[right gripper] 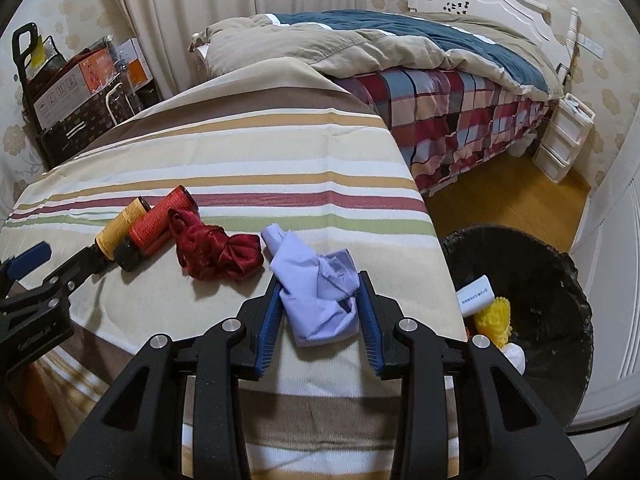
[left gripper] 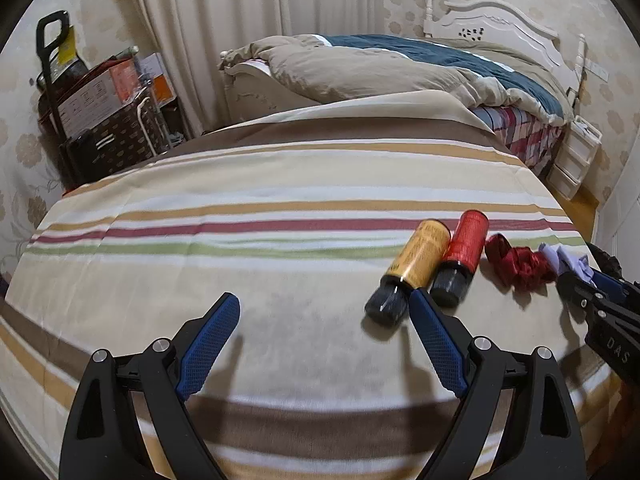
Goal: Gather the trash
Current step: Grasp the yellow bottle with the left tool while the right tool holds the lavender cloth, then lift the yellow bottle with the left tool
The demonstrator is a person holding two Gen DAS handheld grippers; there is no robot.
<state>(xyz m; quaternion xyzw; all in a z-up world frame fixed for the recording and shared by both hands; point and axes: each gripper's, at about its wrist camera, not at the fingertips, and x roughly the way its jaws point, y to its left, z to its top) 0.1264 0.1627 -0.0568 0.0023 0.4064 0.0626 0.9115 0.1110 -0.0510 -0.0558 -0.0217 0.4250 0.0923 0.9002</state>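
The right claw (right gripper: 320, 300) pinches a crumpled pale-lilac paper wad (right gripper: 316, 296) at the striped-cloth table's (right gripper: 240, 152) edge: light, soft, best squeezed mid-bulk. The left claw (left gripper: 324, 312) hangs wide, empty. Below right, the black-lined round bin (right gripper: 560, 280) holds a white box (right gripper: 474, 290) and something yellow (right gripper: 494, 316).

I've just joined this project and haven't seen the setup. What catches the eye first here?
The right gripper straddles a crumpled lilac paper wad near the striped table's edge. Left of it lie a red satin ribbon and two toppled bottles, orange and yellow.
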